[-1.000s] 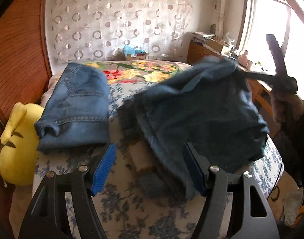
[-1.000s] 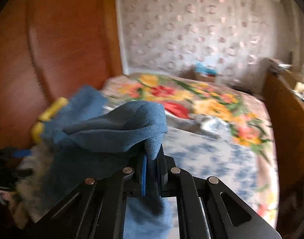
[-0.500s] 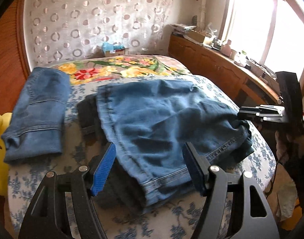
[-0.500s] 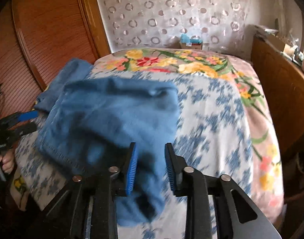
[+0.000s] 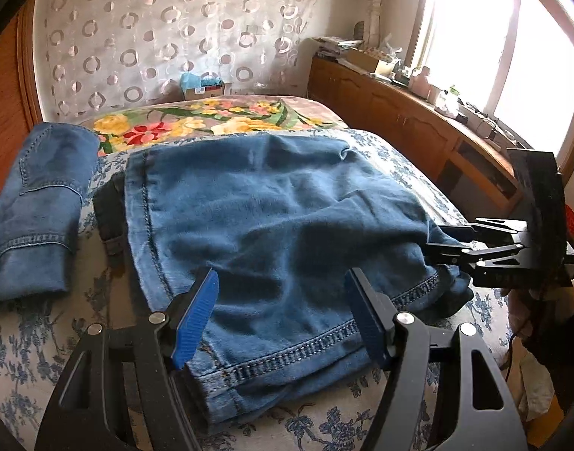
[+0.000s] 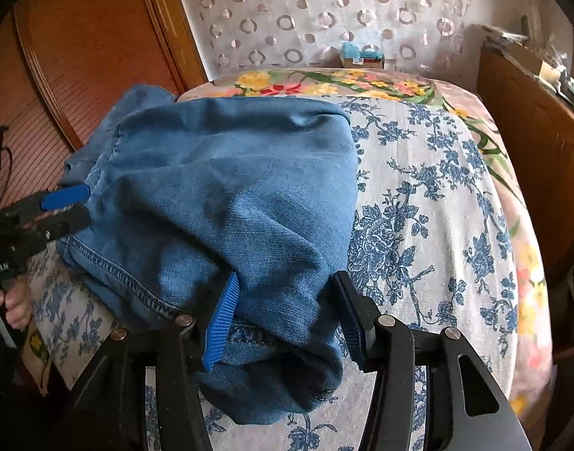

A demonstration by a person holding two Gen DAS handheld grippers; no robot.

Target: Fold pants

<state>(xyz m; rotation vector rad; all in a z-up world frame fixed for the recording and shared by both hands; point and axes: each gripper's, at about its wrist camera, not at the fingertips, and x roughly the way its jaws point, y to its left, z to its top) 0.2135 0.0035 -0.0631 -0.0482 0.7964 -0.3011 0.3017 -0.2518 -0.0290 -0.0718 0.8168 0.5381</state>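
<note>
Bright daylight from the window (image 5: 512, 49), white with glare. Soft shadows on the jeans (image 5: 279, 225). Sharp in the middle, bent and dark at the edges.

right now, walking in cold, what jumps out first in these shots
A pair of blue jeans, folded over on itself, lies across the middle of the bed on a blue-flowered cover. The open left claw hovers over its near stitched edge, and the right claw is opening at the other corner, denim between its pads. A second pair of folded jeans lies at the bed's left edge.
</note>
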